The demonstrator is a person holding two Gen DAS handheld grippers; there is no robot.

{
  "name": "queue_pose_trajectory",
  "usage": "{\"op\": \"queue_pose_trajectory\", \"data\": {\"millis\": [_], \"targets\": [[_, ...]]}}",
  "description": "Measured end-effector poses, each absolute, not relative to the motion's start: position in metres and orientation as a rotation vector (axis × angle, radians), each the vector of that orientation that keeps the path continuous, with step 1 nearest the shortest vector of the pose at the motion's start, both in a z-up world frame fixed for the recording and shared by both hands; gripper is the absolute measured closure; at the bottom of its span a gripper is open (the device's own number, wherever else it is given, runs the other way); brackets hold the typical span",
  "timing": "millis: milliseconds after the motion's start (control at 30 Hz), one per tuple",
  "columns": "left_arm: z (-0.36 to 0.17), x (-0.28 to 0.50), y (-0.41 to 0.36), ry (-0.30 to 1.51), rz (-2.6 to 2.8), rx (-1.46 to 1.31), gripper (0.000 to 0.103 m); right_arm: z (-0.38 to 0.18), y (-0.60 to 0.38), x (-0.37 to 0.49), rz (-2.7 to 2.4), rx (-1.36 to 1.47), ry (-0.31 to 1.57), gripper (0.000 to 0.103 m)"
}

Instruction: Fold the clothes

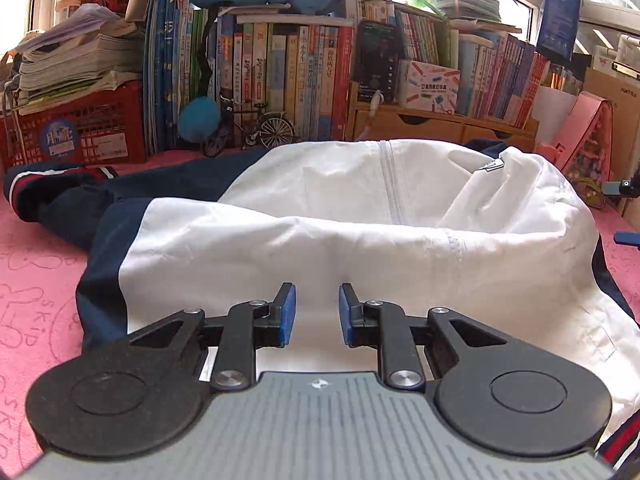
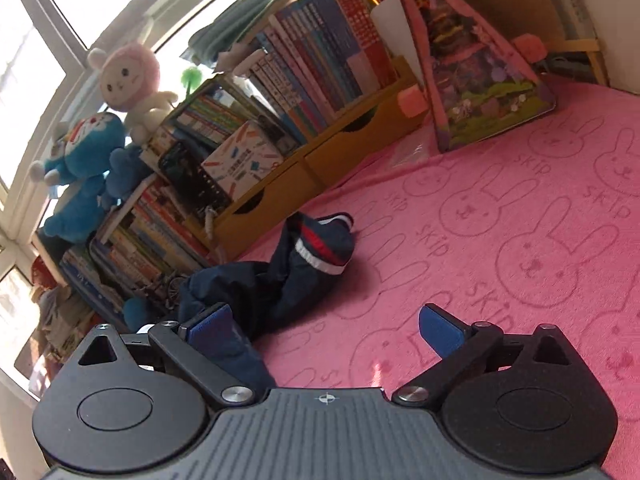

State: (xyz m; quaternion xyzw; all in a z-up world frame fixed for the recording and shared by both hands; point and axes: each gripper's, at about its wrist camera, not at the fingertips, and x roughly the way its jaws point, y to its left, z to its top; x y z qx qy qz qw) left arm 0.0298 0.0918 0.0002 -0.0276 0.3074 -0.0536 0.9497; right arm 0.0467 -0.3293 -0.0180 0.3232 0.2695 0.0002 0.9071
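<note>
A white and navy zip jacket (image 1: pixel 360 240) lies crumpled on the pink bunny-print cloth (image 1: pixel 36 280), with its white body folded over toward me. A navy sleeve with a red and white striped cuff (image 1: pixel 52 184) stretches to the left. My left gripper (image 1: pixel 317 312) hovers low over the jacket's near white hem, its jaws a little apart and holding nothing. My right gripper (image 2: pixel 324 332) is wide open above the pink cloth (image 2: pixel 520 240). The other navy sleeve (image 2: pixel 280 276) with its striped cuff lies just beyond the left fingertip (image 2: pixel 212 322).
Rows of books (image 1: pixel 280 72) and a red crate (image 1: pixel 76 132) line the back edge. A small model bicycle (image 1: pixel 248 128), wooden drawers (image 2: pixel 300 176), plush toys (image 2: pixel 84 168) and a pink toy tent (image 2: pixel 472 80) stand behind the jacket.
</note>
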Motion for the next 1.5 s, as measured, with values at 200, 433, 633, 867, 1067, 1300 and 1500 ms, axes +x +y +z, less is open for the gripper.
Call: {"op": "queue_pose_trajectory", "data": {"millis": [200,433,633,867,1067,1300,1500], "targets": [[-0.026,0.028,0.09,0.675,-0.143,-0.058,0.044,-0.053,-0.323,0.141,-0.018,0.727,0.644,0.002],[-0.031,0.03,0.071,0.703,-0.205,0.046,0.0,-0.059,-0.29,0.211,-0.01,0.721,0.711,0.037],[-0.03,0.03,0.07,0.705,-0.2,0.051,0.0,-0.021,-0.281,0.207,-0.065,0.488,0.656,0.091],[-0.028,0.033,0.07,0.706,-0.199,0.05,0.0,0.073,-0.327,0.111,-0.543,0.105,0.104,0.093],[-0.027,0.034,0.07,0.707,-0.2,0.051,0.0,0.069,-0.385,0.079,-0.654,0.058,0.193,0.075],[-0.024,0.029,0.073,0.697,-0.192,0.041,0.0,0.016,-0.407,0.045,-0.474,0.215,0.495,0.021],[0.009,-0.02,0.118,0.605,-0.221,-0.19,0.0,-0.002,-0.363,-0.028,-0.079,0.255,0.57,0.021]]}}
